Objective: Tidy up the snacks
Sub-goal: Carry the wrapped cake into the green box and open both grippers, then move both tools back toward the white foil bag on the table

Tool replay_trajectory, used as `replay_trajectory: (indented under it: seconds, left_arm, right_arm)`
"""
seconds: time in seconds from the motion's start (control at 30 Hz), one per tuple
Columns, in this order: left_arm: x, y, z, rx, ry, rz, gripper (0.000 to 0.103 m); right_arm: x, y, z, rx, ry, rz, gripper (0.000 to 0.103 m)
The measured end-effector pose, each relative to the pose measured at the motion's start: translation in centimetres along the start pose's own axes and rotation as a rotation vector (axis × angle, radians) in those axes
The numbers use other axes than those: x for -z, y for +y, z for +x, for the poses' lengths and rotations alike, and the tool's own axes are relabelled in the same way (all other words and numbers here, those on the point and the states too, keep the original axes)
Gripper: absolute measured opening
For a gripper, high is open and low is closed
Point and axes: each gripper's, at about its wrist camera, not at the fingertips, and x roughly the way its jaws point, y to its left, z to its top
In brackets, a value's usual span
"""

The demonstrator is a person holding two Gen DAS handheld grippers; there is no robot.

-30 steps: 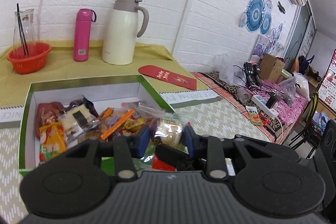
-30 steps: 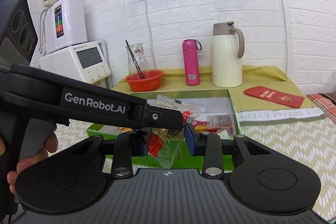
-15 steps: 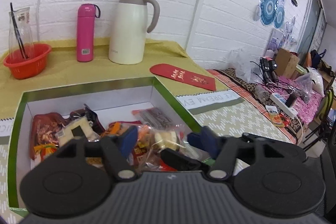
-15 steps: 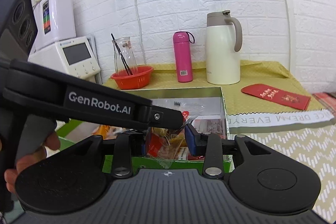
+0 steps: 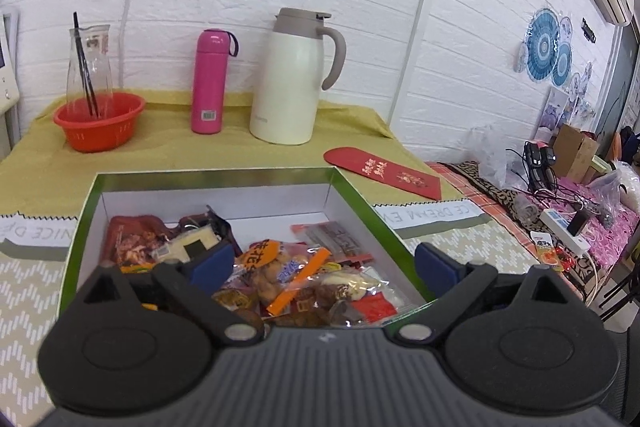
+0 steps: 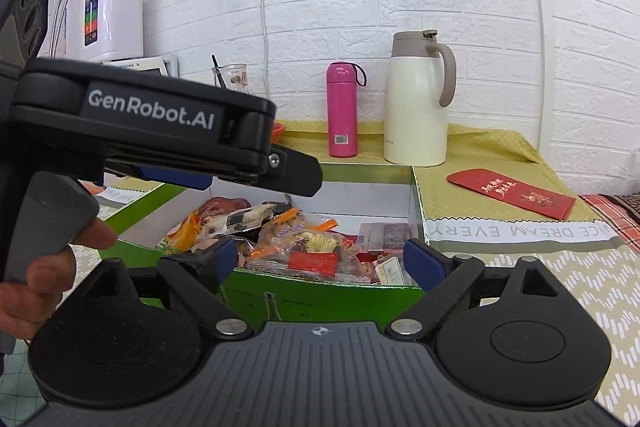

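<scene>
The open green cardboard box with white inner walls (image 5: 362,201) lies just ahead of and below both grippers; the heap of small plastic-wrapped snack packets (image 5: 304,279) rests inside it; the left gripper (image 5: 324,261) and right gripper (image 6: 320,255) have just been opening, jaws spread wide, nothing between them.

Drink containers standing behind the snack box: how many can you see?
2: the pink bottle left of the cream jug, both upright on the yellow cloth. A glass carafe stands in the red basket.
</scene>
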Motion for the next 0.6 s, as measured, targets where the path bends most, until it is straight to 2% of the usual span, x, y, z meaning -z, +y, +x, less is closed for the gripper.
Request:
replay_trajectory:
  seconds: [0.33, 0.6]
  left_arm:
    - [0.9, -0.9, -2.9, -0.023, 0.01, -0.006, 0.095]
    - [3.2, -2.4, -5.3, -0.066, 0.043, -0.027, 0.095]
  right_arm:
    - [0.5, 1.2, -2.6, 0.0, 0.006, -0.027, 0.103]
    - [1.9, 0.7, -5.8, 0.031, 0.023, 0.012, 0.103]
